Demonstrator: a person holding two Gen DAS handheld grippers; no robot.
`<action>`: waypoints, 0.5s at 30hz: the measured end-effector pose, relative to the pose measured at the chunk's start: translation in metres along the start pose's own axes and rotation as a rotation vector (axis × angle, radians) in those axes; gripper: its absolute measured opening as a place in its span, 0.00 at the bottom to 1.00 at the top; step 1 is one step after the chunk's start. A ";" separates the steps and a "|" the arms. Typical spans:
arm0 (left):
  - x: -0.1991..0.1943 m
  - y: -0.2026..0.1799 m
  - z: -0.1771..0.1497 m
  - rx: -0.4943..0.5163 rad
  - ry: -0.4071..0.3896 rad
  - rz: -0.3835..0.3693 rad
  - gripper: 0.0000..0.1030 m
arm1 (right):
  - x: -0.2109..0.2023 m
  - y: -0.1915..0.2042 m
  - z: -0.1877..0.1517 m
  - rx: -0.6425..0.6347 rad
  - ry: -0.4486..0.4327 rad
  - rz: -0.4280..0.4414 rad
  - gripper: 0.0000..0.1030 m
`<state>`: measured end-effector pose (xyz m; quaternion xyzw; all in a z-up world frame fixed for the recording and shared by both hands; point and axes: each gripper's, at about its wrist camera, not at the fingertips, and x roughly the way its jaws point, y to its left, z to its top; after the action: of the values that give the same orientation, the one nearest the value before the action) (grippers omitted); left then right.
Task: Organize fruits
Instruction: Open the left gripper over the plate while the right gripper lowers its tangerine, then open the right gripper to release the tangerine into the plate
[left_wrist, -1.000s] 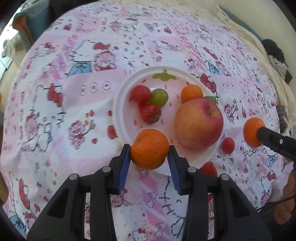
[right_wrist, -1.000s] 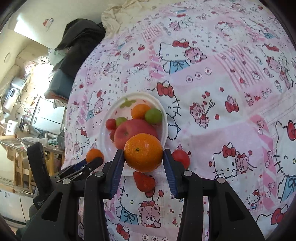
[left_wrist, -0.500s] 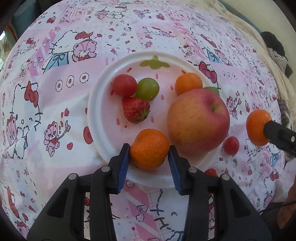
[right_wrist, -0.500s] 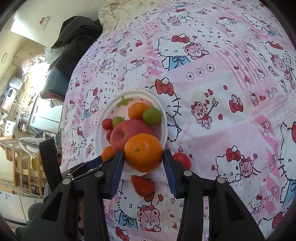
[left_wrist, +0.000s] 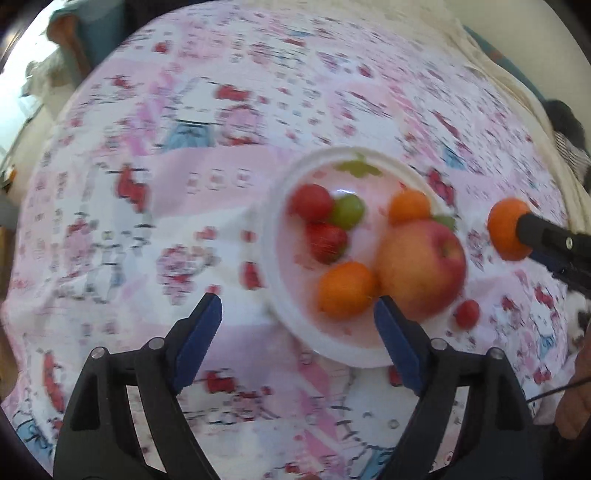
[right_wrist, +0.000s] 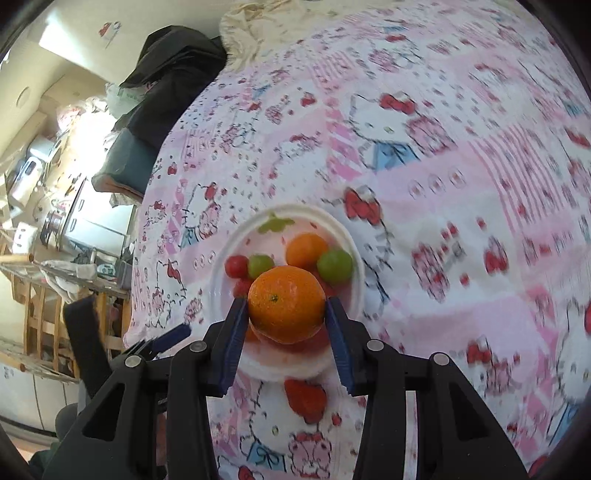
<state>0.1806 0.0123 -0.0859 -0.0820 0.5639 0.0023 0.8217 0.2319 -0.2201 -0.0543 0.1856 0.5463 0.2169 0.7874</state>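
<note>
Left claw (left_wrist: 297, 308) just opening, nothing btwn pads, orange (left_wrist: 346, 290) sitting on plate (left_wrist: 275, 236). Right claw (right_wrist: 286, 308) gripping 2nd orange (right_wrist: 286, 303) over plate.

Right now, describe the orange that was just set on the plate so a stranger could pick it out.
Find the white plate on the pink cartoon cloth. On its near side, the orange lies against the big apple, just ahead of the open left gripper. The smaller orange sits behind the apple; another is clamped in the right gripper.

Black tongs (left_wrist: 297, 310) with blue pads (left_wrist: 197, 341) and silver screws.
</note>
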 end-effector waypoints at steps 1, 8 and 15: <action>-0.003 0.005 0.001 -0.010 -0.009 0.013 0.80 | 0.006 0.004 0.007 -0.017 0.006 0.002 0.44; -0.009 0.032 0.004 -0.077 -0.009 0.053 0.80 | 0.056 0.021 0.042 -0.098 0.070 -0.034 0.44; -0.005 0.029 0.016 -0.078 -0.020 0.006 0.80 | 0.098 0.020 0.058 -0.107 0.120 -0.047 0.44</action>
<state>0.1904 0.0436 -0.0795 -0.1123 0.5556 0.0277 0.8234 0.3144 -0.1537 -0.1006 0.1168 0.5844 0.2378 0.7670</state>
